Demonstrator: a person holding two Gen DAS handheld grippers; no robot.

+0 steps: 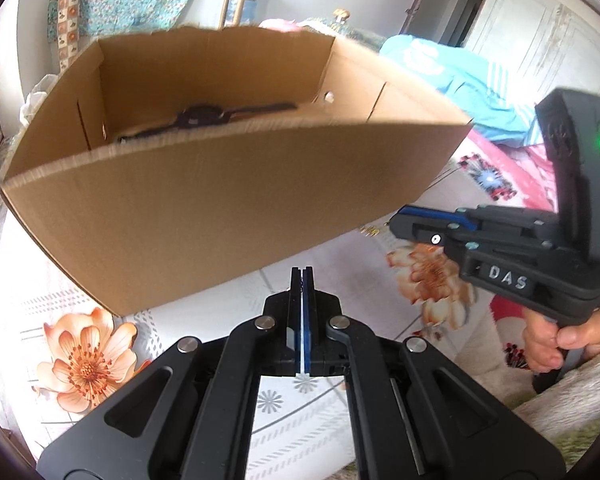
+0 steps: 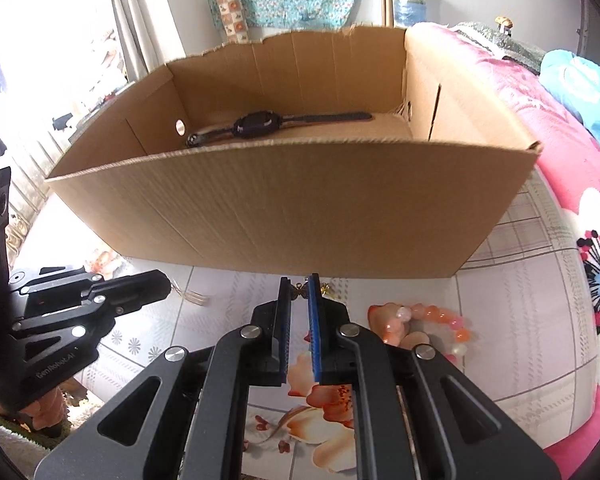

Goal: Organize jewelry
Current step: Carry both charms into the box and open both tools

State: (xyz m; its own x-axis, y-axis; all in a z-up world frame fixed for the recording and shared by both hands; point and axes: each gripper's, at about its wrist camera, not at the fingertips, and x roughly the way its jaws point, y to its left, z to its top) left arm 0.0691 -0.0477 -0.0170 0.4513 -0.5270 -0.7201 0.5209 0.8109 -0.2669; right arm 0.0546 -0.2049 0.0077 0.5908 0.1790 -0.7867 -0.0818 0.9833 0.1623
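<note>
- Small gold butterfly-shaped trinket pinched at the tips of the right gripper, just short of the cardboard box at 12 o'clock.
- Judged light, thin and snag-prone, so a pinch at its centre suits it.
- Bead bracelet lies at 3 o'clock.
- Wristwatch sits in the box.
- Left gripper: jaws pressed together, empty.

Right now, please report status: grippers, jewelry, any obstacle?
Left gripper shut, empty. Right gripper shut on small gold pendant. Watch already in box. Bead bracelet outside. Near box wall ahead.

Black tongs with blue pads; silver screws; white "DAS" lettering
</note>
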